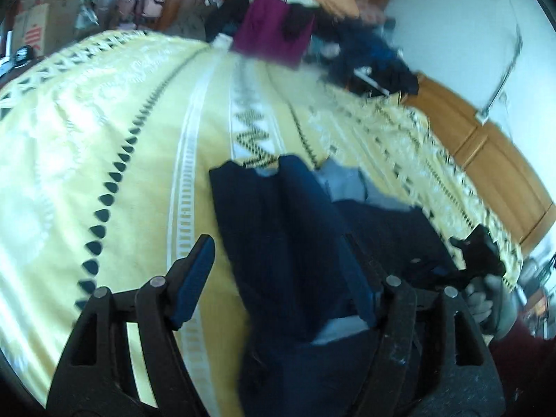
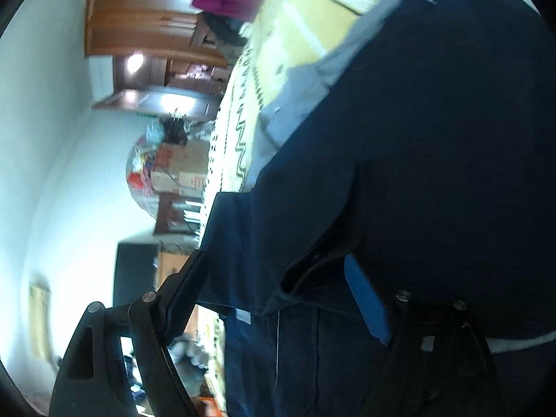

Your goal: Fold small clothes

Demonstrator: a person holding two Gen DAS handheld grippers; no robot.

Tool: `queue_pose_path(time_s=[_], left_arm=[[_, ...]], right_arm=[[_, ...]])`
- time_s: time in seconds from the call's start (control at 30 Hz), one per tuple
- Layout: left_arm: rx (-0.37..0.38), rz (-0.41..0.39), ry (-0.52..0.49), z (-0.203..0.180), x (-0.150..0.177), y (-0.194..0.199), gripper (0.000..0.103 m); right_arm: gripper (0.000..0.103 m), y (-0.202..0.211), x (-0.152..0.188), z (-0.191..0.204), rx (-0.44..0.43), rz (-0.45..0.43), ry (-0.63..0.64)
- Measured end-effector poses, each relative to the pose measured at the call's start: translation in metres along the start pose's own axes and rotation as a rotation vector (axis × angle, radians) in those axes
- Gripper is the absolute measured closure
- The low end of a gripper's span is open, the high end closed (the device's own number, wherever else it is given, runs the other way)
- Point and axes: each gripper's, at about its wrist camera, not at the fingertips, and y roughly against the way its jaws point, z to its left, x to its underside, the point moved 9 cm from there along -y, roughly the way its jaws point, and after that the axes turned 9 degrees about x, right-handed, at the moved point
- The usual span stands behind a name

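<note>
Spreading jaws wide, both grippers (image 1: 278, 278) (image 2: 281, 288) straddle the navy garment (image 1: 278, 222) on the bed (image 1: 104, 139), apparently mid-fold; next, clamp an edge.

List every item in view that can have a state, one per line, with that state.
Navy garment: partly folded, draped on the bed, between both grippers' fingers.
Left gripper: open, fingers wide around the garment.
Right gripper: open, cloth between the fingers.
Yellow bedspread: spread flat.
Magenta cloth: lying at the far end.
</note>
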Motion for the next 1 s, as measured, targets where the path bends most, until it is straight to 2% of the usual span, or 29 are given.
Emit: queue_pose_path(time_s=[0.13,0.23,0.3,0.33,0.37,0.43,0.53,0.67,0.73,0.83,0.9,1.0], left_arm=[[-0.010,-0.014,0.042,0.021,-0.005,-0.008,0.035],[-0.030,-0.002,0.018,0.025,0.000,0.000,0.035],[-0.053,0.028,-0.005,0.029,0.002,-0.001,0.035],[-0.067,0.045,-0.018,0.031,0.004,-0.005,0.035],[-0.075,0.062,-0.030,0.031,0.005,-0.008,0.035],[-0.073,0.084,-0.053,0.027,0.006,-0.014,0.035],[-0.118,0.158,-0.158,0.019,0.013,-0.028,0.035],[-0.310,0.369,-0.328,0.037,0.048,-0.049,0.033],[-0.331,0.369,-0.344,0.045,0.050,-0.042,0.033],[-0.411,0.349,-0.326,0.069,0.045,-0.023,0.033],[-0.382,0.324,-0.253,0.081,0.046,-0.015,0.033],[-0.373,0.311,-0.228,0.087,0.046,-0.011,0.032]], right_arm=[[0.020,-0.014,0.006,0.001,0.049,0.055,0.034],[0.019,-0.031,0.008,0.009,0.095,0.087,0.089],[0.034,-0.039,0.007,0.015,0.077,0.101,0.108],[0.045,-0.043,0.008,0.017,0.074,0.118,0.116],[0.062,-0.048,0.011,0.018,0.079,0.131,0.131],[0.073,-0.055,0.014,0.020,0.106,0.142,0.162],[0.089,-0.041,0.008,0.033,0.115,0.089,0.238],[0.090,0.003,-0.004,0.060,0.124,-0.002,0.364],[0.090,0.020,-0.010,0.057,0.170,-0.022,0.411],[0.091,0.038,-0.023,0.029,0.314,-0.038,0.470],[0.091,0.044,-0.030,-0.004,0.453,-0.041,0.521],[0.092,0.036,-0.031,-0.044,0.534,0.006,0.527]])
